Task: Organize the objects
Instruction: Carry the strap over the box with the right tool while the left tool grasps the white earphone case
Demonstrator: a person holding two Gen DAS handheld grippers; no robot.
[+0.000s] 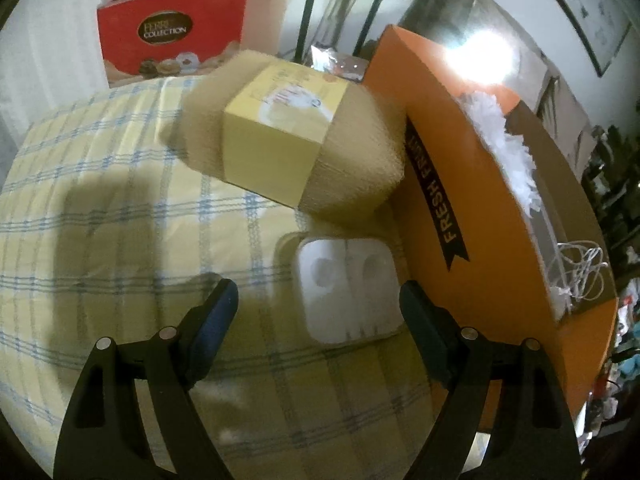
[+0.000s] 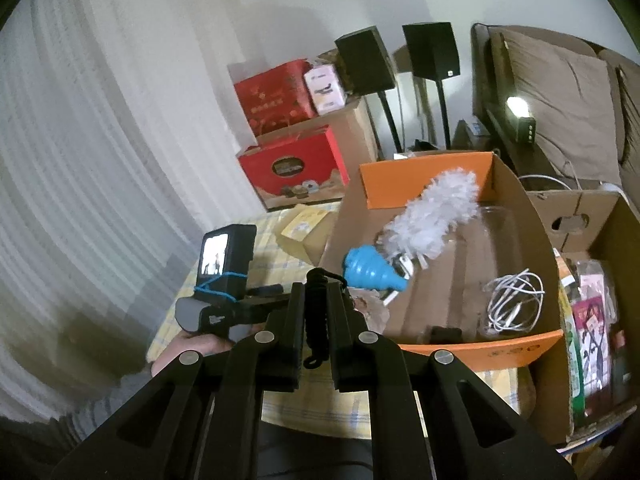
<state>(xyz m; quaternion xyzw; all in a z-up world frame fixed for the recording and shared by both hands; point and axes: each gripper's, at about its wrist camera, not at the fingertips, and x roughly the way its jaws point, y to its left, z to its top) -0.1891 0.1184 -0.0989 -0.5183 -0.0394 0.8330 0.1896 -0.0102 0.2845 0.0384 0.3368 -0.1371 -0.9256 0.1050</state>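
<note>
Black coiled cord clamped in right gripper beside orange box

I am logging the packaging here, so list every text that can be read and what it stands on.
"FRESH FRUIT" on the black ribbon label on the orange cardboard box.
"FERRE... COLLECTION" on the dark oval badge on the red gift box; the top word is partly blurred.
Print on the yellow paper band around the beige yarn skein: blurred.
Gold marks on the upper red bag: too small.

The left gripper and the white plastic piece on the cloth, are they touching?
Apart. In the left wrist view, the left gripper is open, and checked cloth shows between each finger and the white plastic piece.
</note>
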